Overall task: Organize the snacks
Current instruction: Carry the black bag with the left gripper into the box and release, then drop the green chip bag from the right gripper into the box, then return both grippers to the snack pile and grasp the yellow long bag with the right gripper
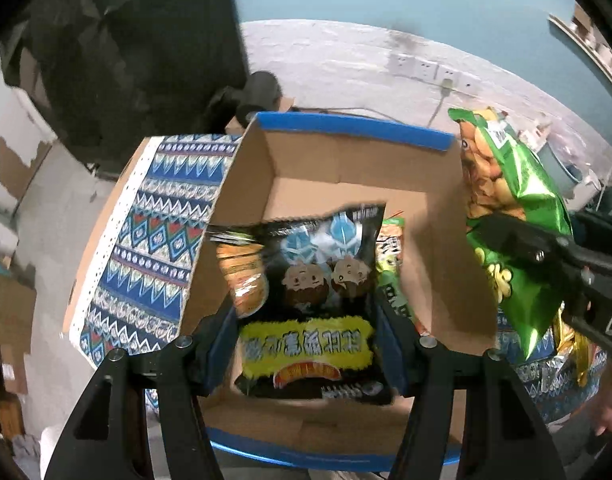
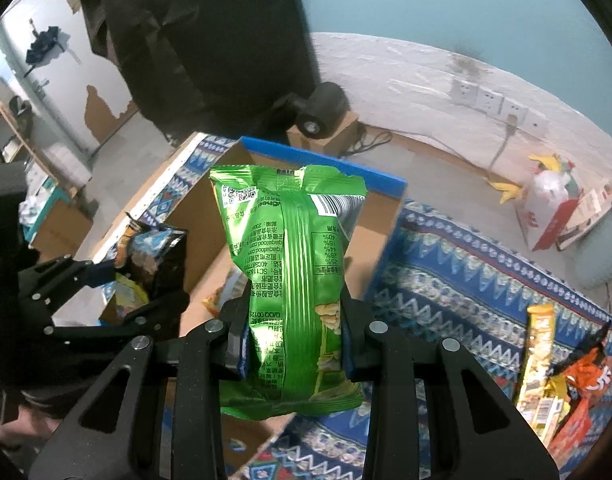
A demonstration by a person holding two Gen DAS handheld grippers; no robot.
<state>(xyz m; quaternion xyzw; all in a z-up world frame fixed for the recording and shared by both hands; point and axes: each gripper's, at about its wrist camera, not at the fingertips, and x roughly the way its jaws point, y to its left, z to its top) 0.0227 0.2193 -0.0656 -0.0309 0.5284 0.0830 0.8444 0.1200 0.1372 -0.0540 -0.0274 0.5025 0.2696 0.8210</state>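
My left gripper (image 1: 306,344) is shut on a black snack bag (image 1: 314,280) with cartoon faces and a yellow label, held over the open cardboard box (image 1: 346,160) with blue rim. Other packets (image 1: 390,256) lie inside the box. My right gripper (image 2: 294,344) is shut on a green snack bag (image 2: 294,272), held upright above the box's right wall (image 2: 370,248). In the left wrist view the green bag (image 1: 510,200) and the right gripper (image 1: 518,236) are at the right. In the right wrist view the left gripper (image 2: 126,284) holds the black bag (image 2: 158,256) at the left.
The box sits on a blue patterned tablecloth (image 2: 466,280). Yellow (image 2: 538,364) and orange snack packets (image 2: 586,384) lie on the cloth at the right. A dark round device (image 2: 322,116) on a small box stands behind. Wall sockets (image 2: 494,100) are on the far wall.
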